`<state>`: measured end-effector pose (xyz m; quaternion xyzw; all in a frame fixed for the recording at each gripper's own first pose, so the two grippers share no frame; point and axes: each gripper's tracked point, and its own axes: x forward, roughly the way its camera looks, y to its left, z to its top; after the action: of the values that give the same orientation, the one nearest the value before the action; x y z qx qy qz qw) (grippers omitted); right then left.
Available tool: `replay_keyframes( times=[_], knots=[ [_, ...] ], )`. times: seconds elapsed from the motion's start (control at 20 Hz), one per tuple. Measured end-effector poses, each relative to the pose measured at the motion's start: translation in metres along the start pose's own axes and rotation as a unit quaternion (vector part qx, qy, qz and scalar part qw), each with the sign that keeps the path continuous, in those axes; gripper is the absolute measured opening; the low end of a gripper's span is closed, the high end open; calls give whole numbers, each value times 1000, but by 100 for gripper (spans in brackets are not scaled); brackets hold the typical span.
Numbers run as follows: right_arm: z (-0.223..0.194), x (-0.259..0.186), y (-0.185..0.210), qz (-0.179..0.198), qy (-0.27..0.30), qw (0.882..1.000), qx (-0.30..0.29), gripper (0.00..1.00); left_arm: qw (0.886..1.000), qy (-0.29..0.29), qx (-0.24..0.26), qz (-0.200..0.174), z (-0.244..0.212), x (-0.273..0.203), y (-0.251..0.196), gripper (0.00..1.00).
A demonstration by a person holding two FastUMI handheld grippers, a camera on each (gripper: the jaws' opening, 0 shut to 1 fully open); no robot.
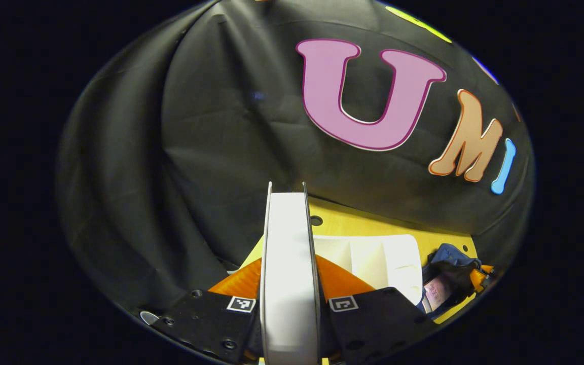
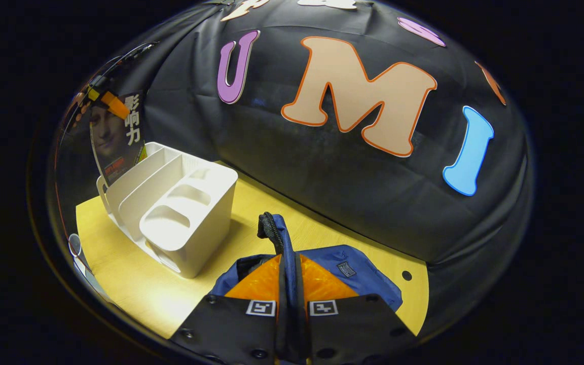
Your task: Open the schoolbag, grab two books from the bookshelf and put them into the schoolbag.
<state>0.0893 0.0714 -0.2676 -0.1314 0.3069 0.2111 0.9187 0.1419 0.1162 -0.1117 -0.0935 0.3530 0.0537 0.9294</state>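
The left gripper [image 1: 290,284] clamps a book [image 1: 290,263] edge-on above the white bookshelf [image 2: 180,213], while the right gripper [image 2: 288,299] pinches the strap [image 2: 278,241] of the blue schoolbag [image 2: 358,274] on the yellow table [image 2: 135,284].

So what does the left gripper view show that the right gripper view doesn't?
Left gripper view: the book edge-on, white pages showing, clamped in the left tongs. Right gripper view: that book's cover held aloft, and the right tongs clamped on the handle of the schoolbag. Shared: bookshelf, schoolbag, table.
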Motion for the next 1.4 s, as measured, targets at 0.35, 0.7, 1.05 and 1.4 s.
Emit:
replay_keyframes(
  times=[0.35, 0.7, 1.05, 1.4],
  knots=[
    [-1, 1, 4, 9, -1, 1000, -3, 10, 997, -75, -14, -28, 34, -41, -21, 37],
    [-2, -2, 5, 13, -4, 1000, -6, 10, 981, -87, -115, -129, 21, -70, -85, 38],
    [0, -6, 1, 9, -9, 1000, 4, 10, 963, -75, -154, -206, 9, -77, -145, 37],
    [-1, -8, -3, 9, -13, 1000, 15, 10, 940, -37, -204, -272, -27, -67, -221, 37]
  ],
)
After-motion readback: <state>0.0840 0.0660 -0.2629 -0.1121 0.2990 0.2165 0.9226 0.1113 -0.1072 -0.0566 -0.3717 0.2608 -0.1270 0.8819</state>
